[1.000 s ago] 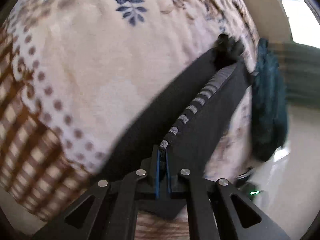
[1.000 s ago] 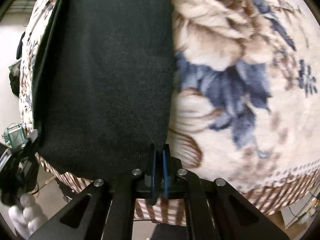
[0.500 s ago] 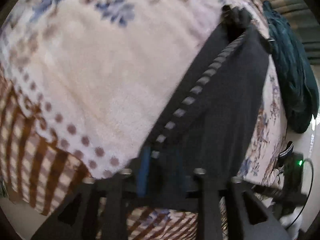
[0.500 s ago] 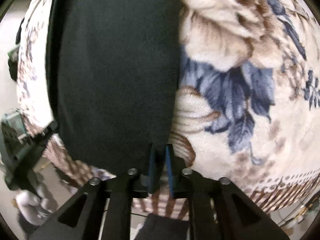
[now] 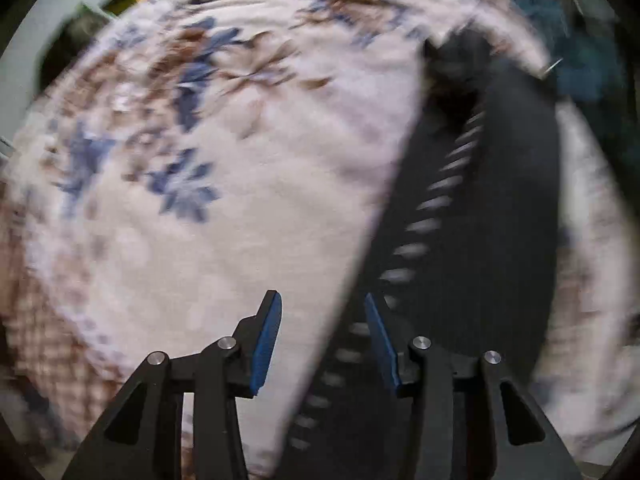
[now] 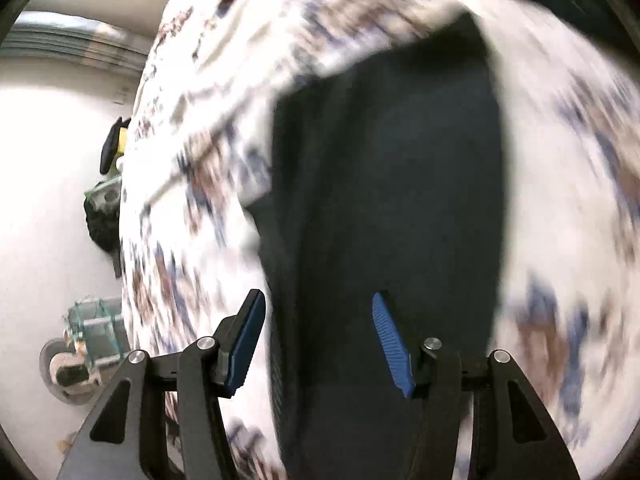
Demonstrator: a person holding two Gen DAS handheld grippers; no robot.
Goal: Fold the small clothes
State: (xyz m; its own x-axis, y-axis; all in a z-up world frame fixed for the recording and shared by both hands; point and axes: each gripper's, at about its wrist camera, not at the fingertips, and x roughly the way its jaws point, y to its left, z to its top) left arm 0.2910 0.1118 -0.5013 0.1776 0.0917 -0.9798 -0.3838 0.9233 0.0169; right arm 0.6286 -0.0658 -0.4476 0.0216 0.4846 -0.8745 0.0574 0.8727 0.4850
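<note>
A long dark garment (image 5: 480, 240) with a striped grey-and-black edge lies folded lengthwise on a floral blanket (image 5: 240, 184). My left gripper (image 5: 322, 340) hovers over its near left edge; the jaws are opening and the pads do not press the cloth. In the right wrist view the same dark garment (image 6: 392, 208) runs away from the camera, blurred by motion. My right gripper (image 6: 318, 340) hangs above it, its jaws opening too, with the cloth lying below them and nothing pinched.
The blanket (image 6: 192, 184) covers a bed whose edge falls to a pale floor (image 6: 44, 200) at the left. A teal cloth heap (image 5: 580, 52) lies beyond the garment's far end. Small items, a clear box (image 6: 94, 332) among them, sit on the floor.
Both grippers were shut on the garment's edges and have let go and opened. The right one pulled back and up fast; the left one swung and rolled, and the garment now lies flat.
</note>
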